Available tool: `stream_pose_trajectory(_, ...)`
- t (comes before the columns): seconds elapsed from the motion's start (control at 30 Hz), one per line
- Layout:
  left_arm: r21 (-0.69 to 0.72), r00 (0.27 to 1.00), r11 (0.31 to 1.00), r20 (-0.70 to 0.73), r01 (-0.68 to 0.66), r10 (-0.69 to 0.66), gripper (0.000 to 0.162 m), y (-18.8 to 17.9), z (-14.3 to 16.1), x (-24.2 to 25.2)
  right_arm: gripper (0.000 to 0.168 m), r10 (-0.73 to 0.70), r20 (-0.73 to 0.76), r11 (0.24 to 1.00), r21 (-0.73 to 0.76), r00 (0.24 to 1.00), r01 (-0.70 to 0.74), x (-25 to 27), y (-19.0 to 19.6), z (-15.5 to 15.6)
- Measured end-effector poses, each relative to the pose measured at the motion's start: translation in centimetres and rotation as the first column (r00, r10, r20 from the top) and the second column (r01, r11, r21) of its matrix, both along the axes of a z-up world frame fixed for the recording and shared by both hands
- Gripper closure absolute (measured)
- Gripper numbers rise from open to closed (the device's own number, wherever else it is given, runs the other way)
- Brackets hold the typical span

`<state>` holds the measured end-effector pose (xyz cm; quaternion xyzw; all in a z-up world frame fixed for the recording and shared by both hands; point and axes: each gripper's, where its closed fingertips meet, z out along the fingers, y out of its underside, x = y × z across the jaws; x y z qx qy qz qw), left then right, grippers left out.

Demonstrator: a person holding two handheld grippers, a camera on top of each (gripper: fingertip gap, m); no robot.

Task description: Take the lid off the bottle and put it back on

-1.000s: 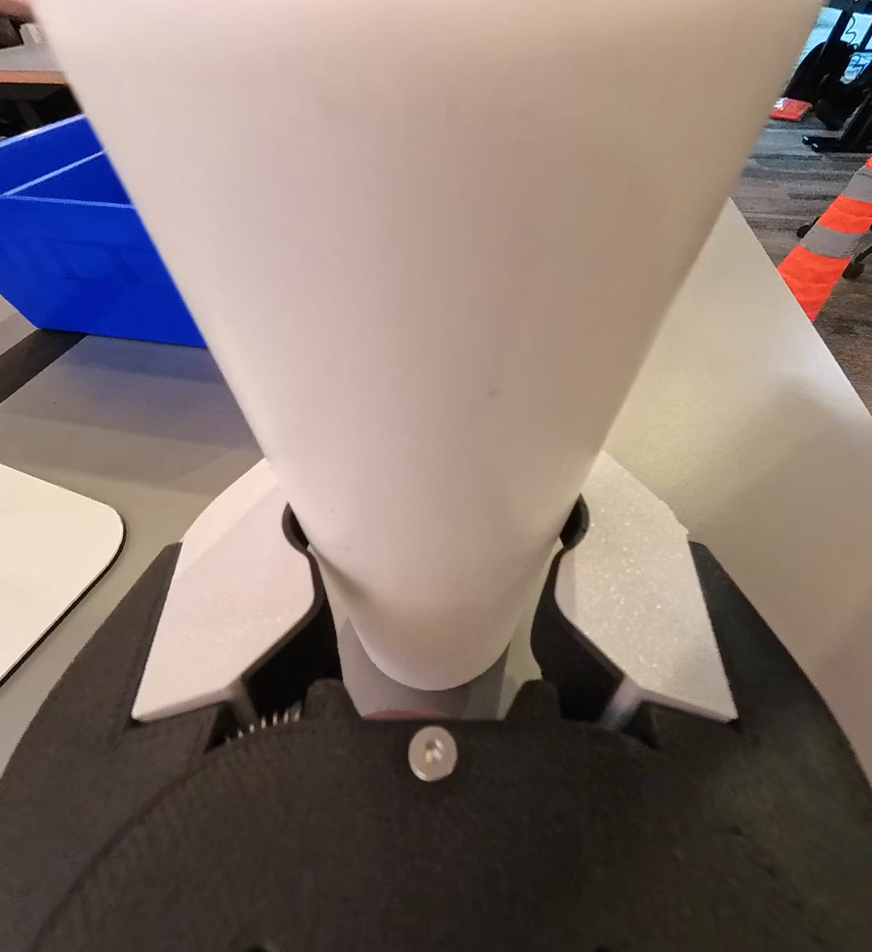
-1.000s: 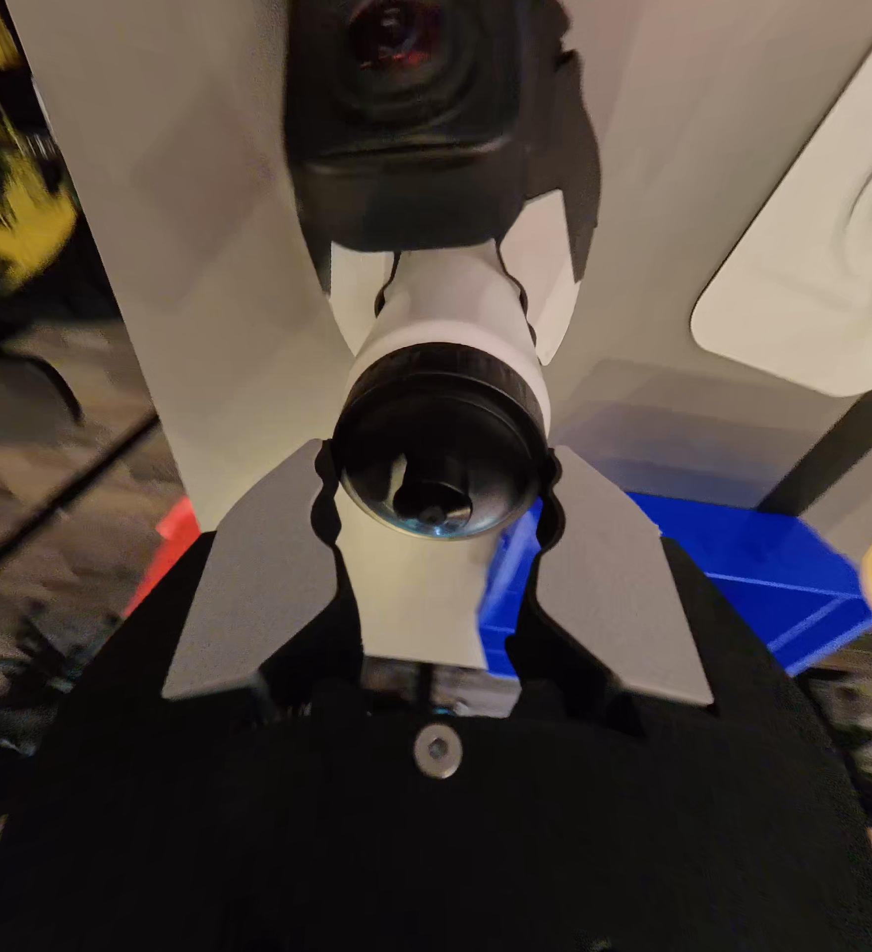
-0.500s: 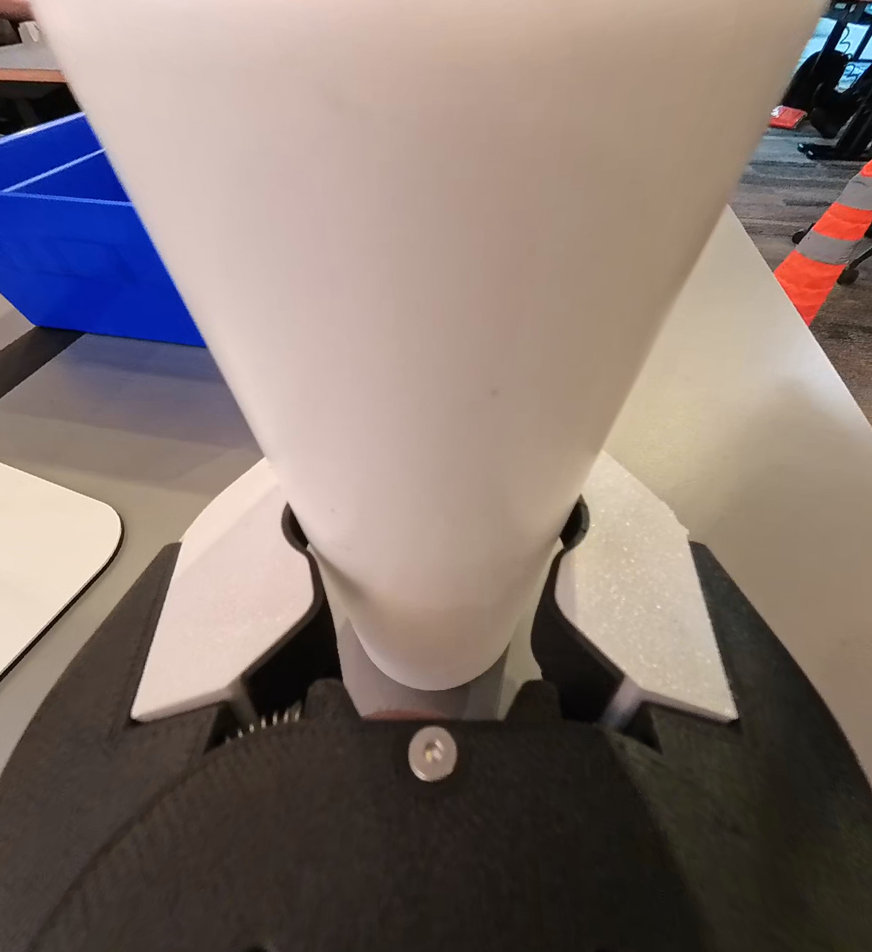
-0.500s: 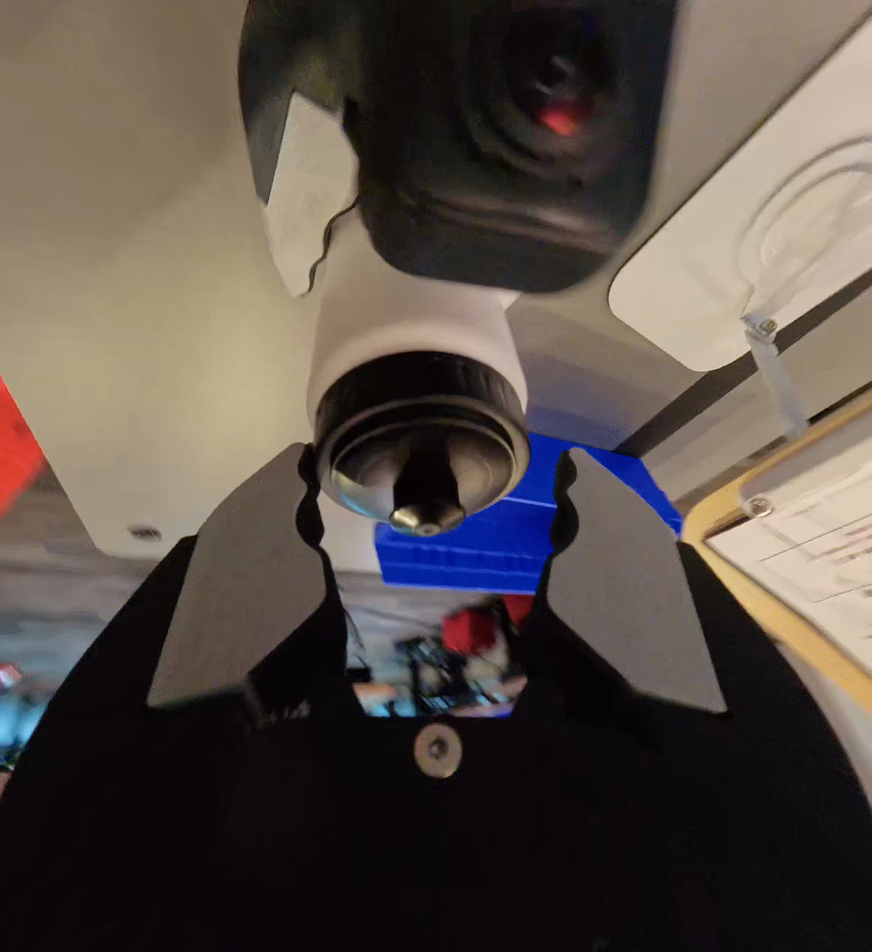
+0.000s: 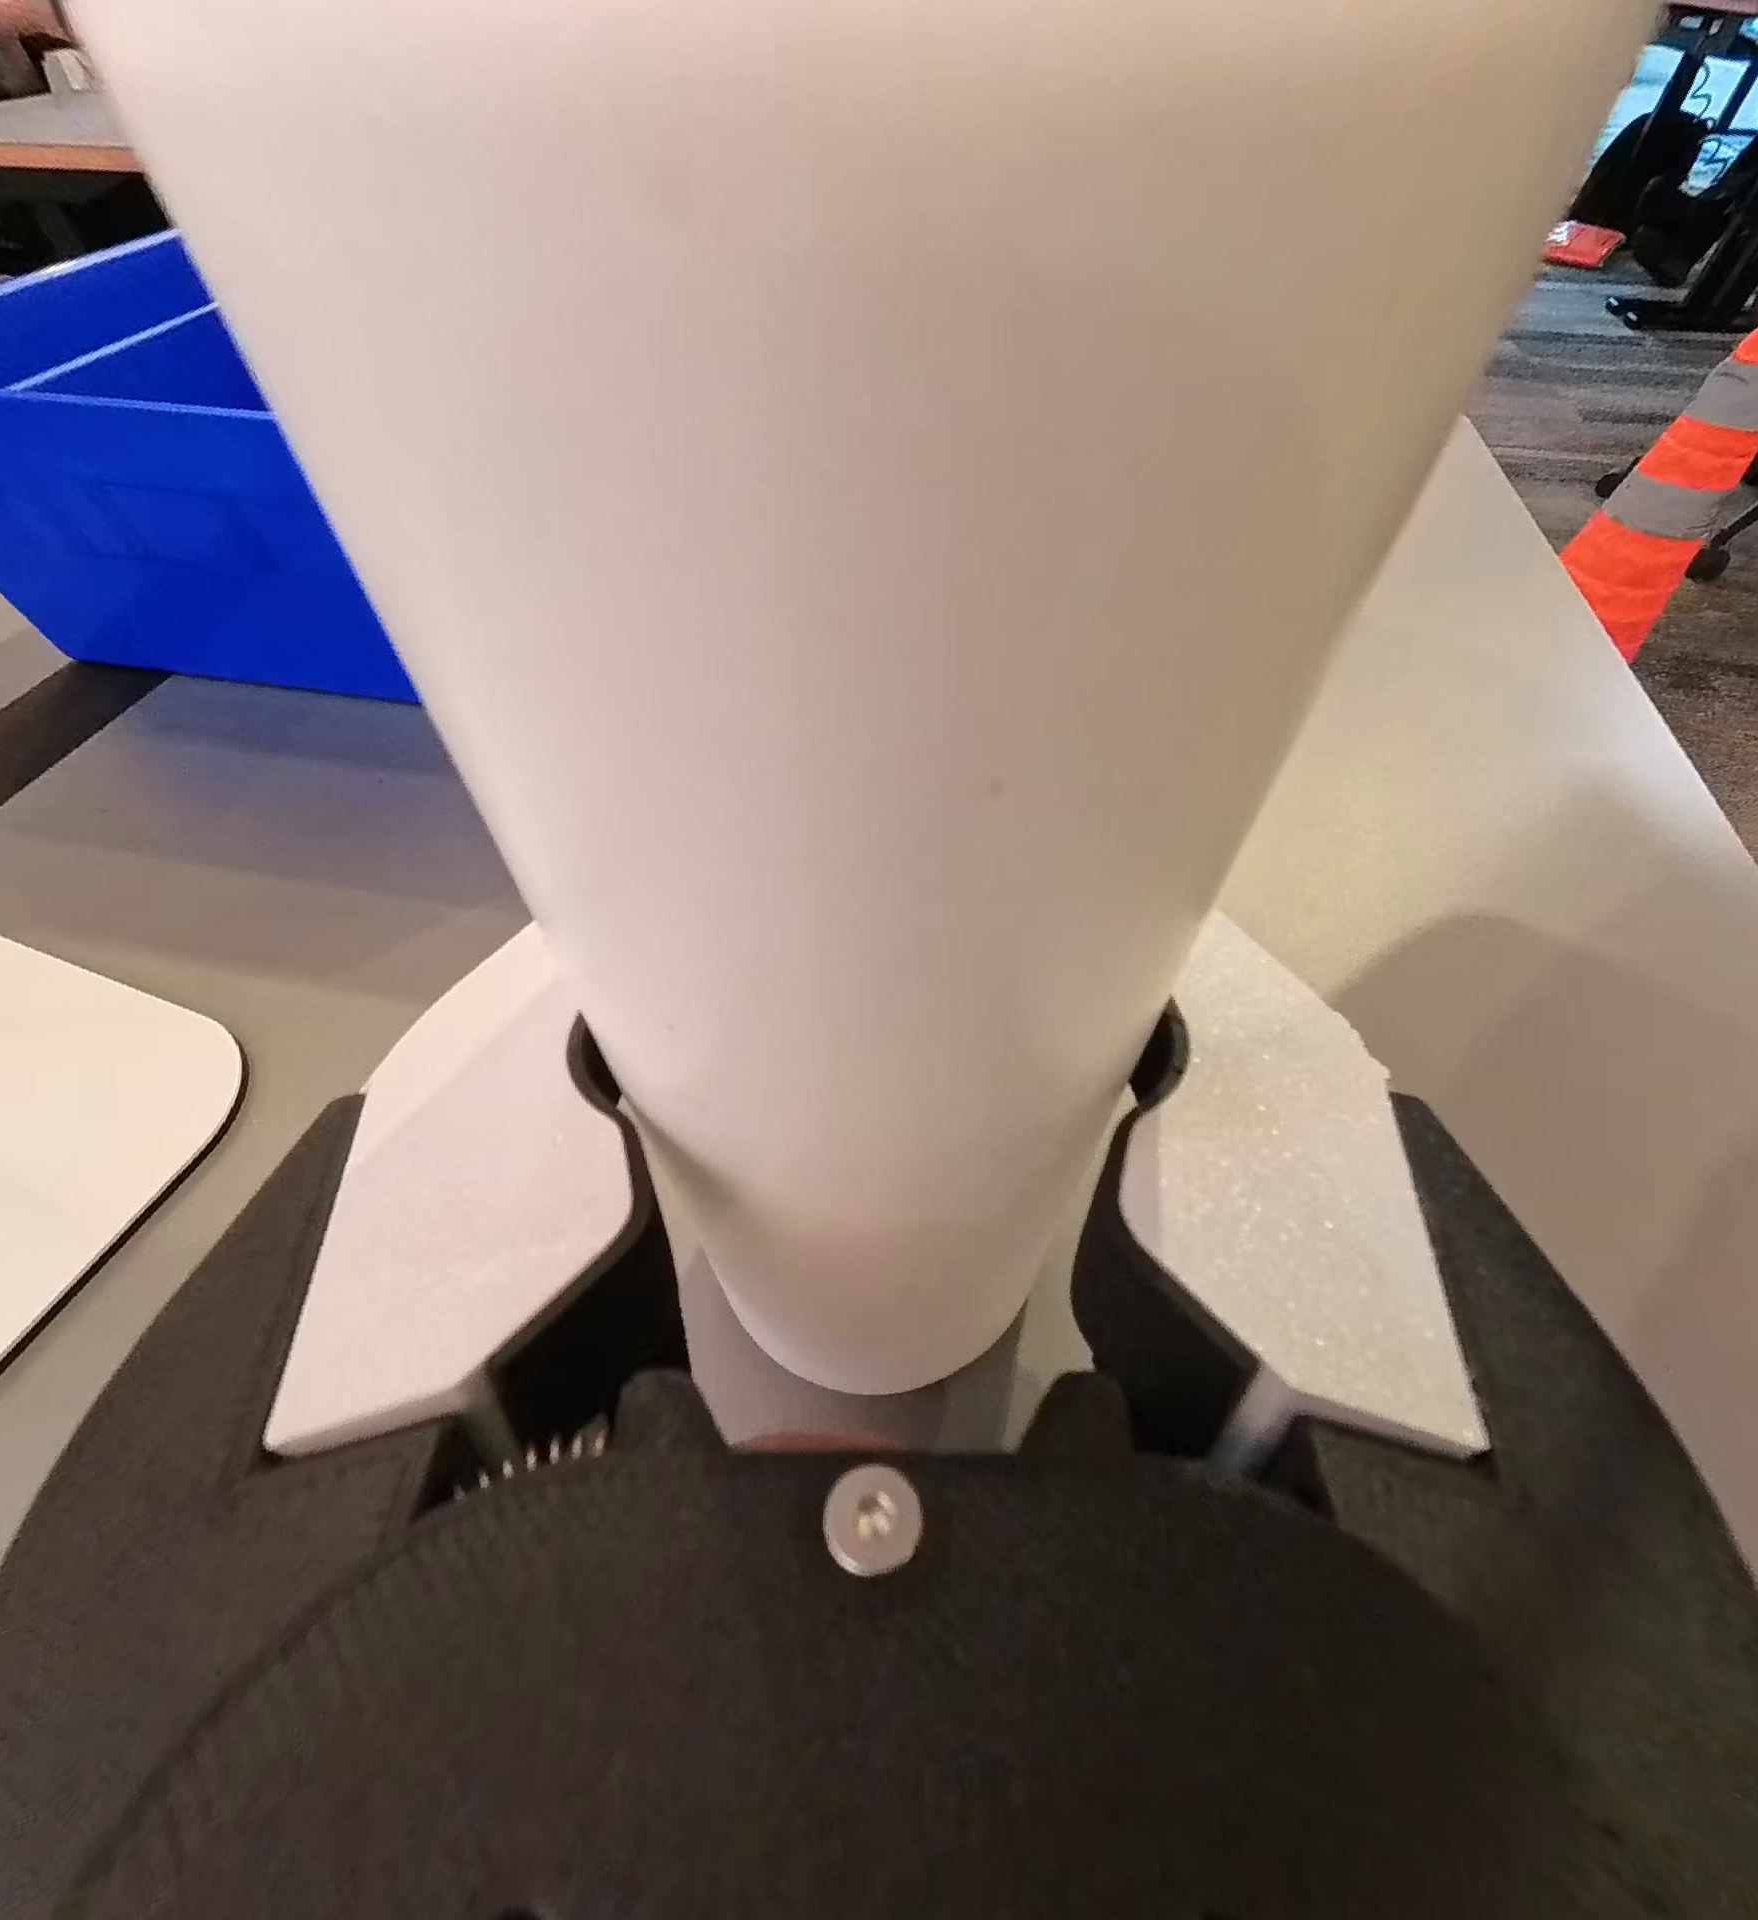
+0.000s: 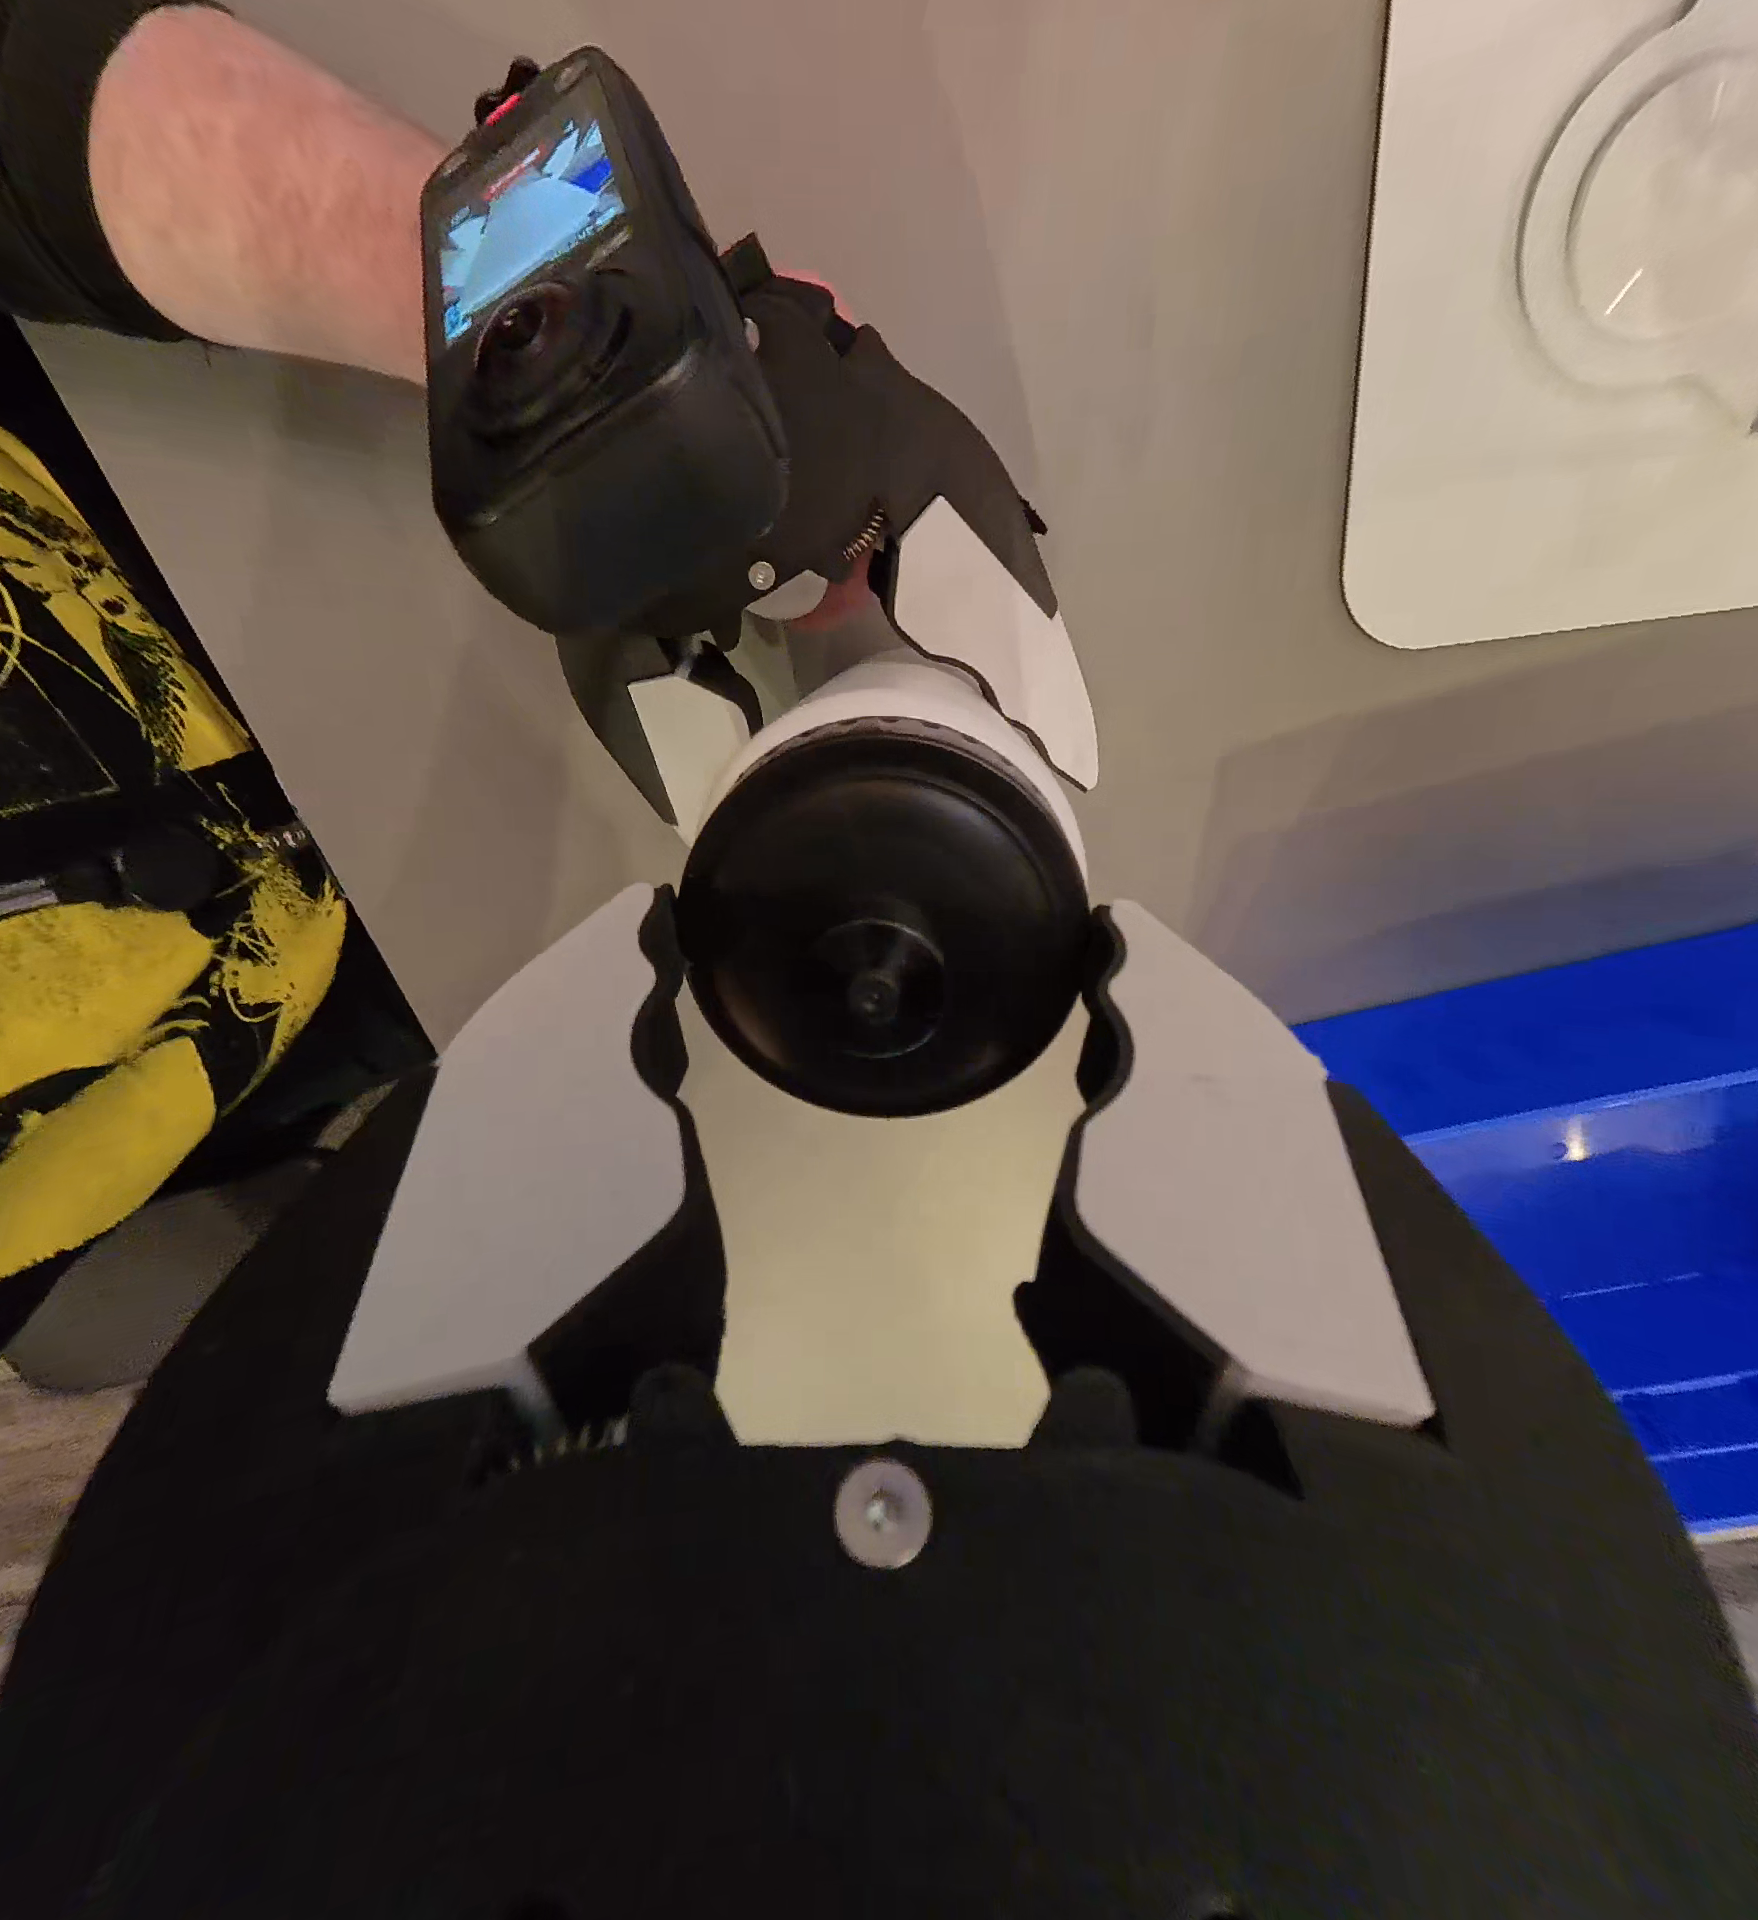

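Now lid (image 6: 880,992) between right fingers (image 6: 1218,1164)

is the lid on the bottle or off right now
On: the black lid sits on the white bottle, between the right gripper's fingers.

Bottle (image 5: 833,582) top cut off by frame edge, lid (image 6: 880,940) unseen in left wrist view.

No readable writing anywhere: the camera screen (image 6: 527,223) shows only a blurry picture, and the yellow print (image 6: 75,831) is just artwork
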<state>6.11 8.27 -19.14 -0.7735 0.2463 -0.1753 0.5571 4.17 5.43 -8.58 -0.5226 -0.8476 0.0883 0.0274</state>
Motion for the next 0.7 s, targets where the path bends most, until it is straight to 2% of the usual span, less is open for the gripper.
stream_pose_trajectory(0.13,-0.001,1.000,1.000,0.001,0.002,-0.002,0.065,0.0,0.0,0.0,0.094,0.112,0.056,0.993,0.039,0.992,-0.115,0.1,0.1,0.0)
stream_pose_trajectory(0.27,0.000,1.000,1.000,0.003,0.002,-0.002,0.065,0.0,0.0,0.0,0.094,0.336,0.171,0.930,0.099,0.926,-0.355,0.3,0.4,0.0)
stream_pose_trajectory(0.4,0.001,1.000,1.000,0.002,0.002,-0.002,0.065,0.0,0.0,0.0,0.094,0.534,0.340,0.765,0.196,0.774,-0.614,0.4,0.9,0.1)
stream_pose_trajectory(0.53,0.000,1.000,1.000,0.007,0.003,-0.003,0.065,0.0,0.0,0.0,0.094,0.597,0.507,0.566,0.283,0.622,-0.774,0.2,1.4,0.4)
stream_pose_trajectory(0.6,0.002,1.000,1.000,0.003,0.004,-0.004,0.065,0.0,0.0,0.0,0.094,0.589,0.558,0.502,0.315,0.585,-0.805,0.3,1.5,0.5)
stream_pose_trajectory(0.63,0.002,1.000,1.000,0.001,0.004,-0.004,0.065,0.0,0.0,0.0,0.094,0.583,0.560,0.498,0.325,0.588,-0.804,0.3,1.6,0.6)
stream_pose_trajectory(0.7,-0.001,1.000,1.000,0.010,0.006,-0.006,0.065,0.0,0.0,0.0,0.091,0.577,0.501,0.553,0.342,0.645,-0.760,0.1,1.4,0.4)
